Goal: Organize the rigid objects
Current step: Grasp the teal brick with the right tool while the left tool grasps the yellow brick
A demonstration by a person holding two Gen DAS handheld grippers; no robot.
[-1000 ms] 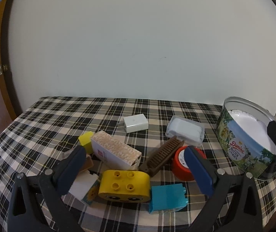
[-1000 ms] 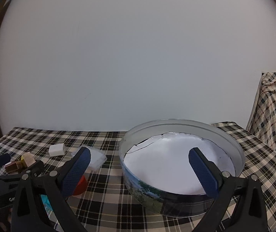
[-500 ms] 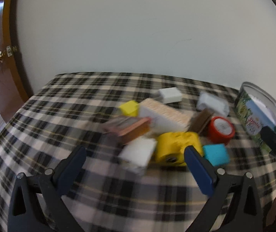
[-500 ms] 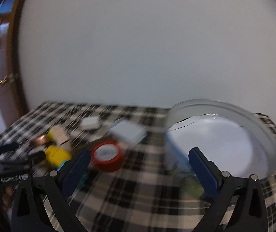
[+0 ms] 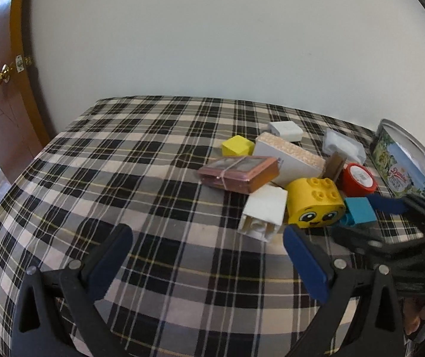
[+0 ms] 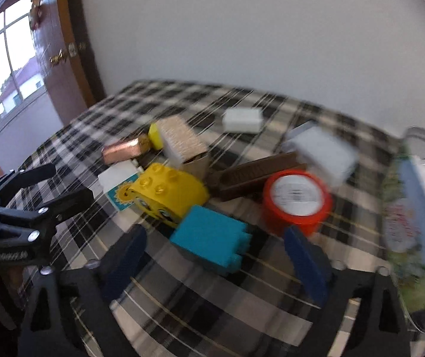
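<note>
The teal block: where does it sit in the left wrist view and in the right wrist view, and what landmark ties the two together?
Left wrist: the teal block lies at the right, beside the yellow face block.
Right wrist: low centre, blurred, the teal block just ahead of the right gripper, not between its closing jaws.
Shared landmark: the red tape roll.

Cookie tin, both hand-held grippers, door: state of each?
Round printed metal cookie tin: lid off, upright.
Left hand-held gripper: open, holding nothing.
Right hand-held gripper: jaws closing, teal plastic toy block just ahead, not gripped.
Brown wooden door: cannot tell.
</note>
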